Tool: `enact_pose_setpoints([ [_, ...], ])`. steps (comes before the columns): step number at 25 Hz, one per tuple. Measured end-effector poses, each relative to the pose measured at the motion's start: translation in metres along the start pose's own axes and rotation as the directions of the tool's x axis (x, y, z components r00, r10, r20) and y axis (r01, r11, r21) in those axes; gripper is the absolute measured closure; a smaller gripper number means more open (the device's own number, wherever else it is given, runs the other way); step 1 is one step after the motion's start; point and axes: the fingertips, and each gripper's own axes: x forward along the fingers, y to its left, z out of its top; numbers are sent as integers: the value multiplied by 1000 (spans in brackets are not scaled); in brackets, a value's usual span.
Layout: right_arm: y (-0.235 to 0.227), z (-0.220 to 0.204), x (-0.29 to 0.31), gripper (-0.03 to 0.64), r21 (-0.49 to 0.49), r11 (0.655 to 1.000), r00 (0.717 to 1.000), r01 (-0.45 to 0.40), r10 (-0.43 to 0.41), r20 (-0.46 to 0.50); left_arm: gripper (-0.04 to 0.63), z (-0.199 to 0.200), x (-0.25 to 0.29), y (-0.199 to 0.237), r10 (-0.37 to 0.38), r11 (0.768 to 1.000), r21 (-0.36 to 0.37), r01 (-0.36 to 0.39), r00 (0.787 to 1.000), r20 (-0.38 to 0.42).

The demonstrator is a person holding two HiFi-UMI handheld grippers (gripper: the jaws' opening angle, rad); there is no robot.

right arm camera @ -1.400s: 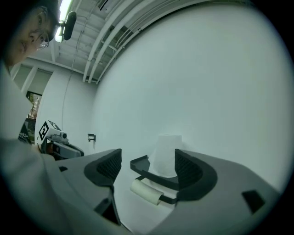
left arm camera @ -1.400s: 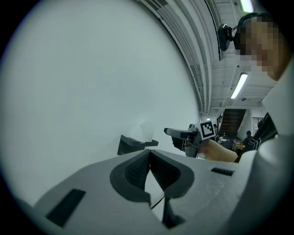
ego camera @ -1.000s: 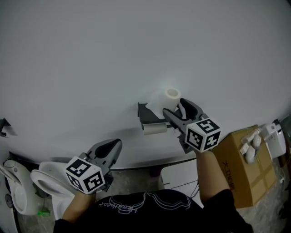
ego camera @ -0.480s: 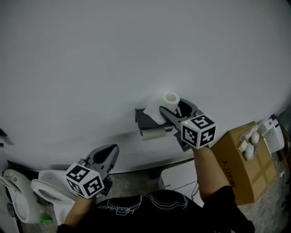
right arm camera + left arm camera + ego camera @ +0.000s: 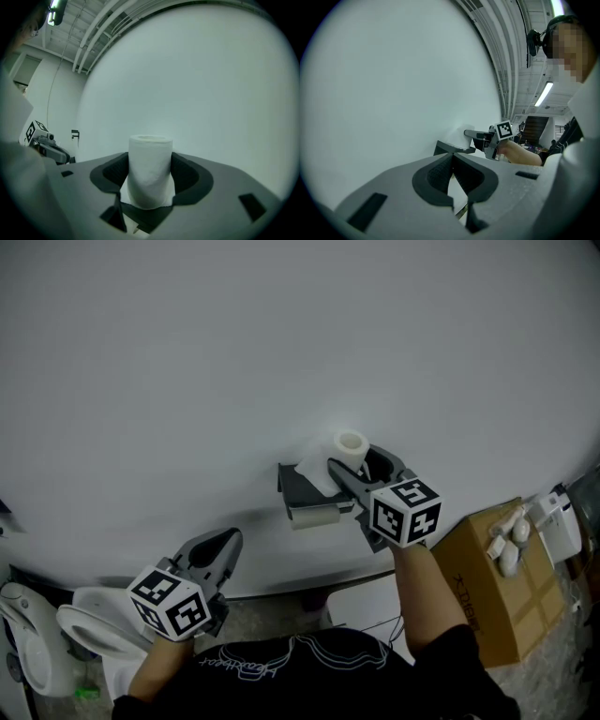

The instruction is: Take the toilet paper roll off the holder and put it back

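The jaws of my right gripper (image 5: 354, 460) have just been closing, and the white toilet paper roll with its cardboard core (image 5: 150, 168) stands upright between them. In the right gripper view both dark ribbed pads (image 5: 183, 174) lie against the soft sides of the roll, so I judge the gripper is now clenched on it and not only placed around it. The roll fills the gap from one jaw to the other, with its top end standing above them.

The dark grey wall-mounted holder (image 5: 302, 486) is just below and in front of these jaws, against the plain white wall (image 5: 281, 352). The roll seems to sit on it yet, so I think the taking-off is only starting: the grip is made, the lift is not yet done. The paper is soft, so a harder squeeze could dent it.

My left gripper (image 5: 223, 542) hangs lower and well apart from the right one. Its jaws are pressed together with nothing between them, so it has no part in this step.
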Motion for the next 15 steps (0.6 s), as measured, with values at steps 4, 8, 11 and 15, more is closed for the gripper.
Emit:
enact_pose_setpoints([
  [4,3,10,-9,336,1,1000,999,-1,1,39,591,2,-1,0,5,1000,-3,-5,1000,5],
  [8,7,26,-26,337,-4,1000,996,-9,9,87,591,6,0,-4,5,1000,0,-5,1000,13],
  [11,10,42,-45,337,-19,1000,991,-11,13,137,591,8,0,-10,5,1000,5,-5,1000,17],
  [15,17,64,-81,337,-42,999,980,-18,26,198,591,8,0,-26,7,1000,6,-7,1000,19],
])
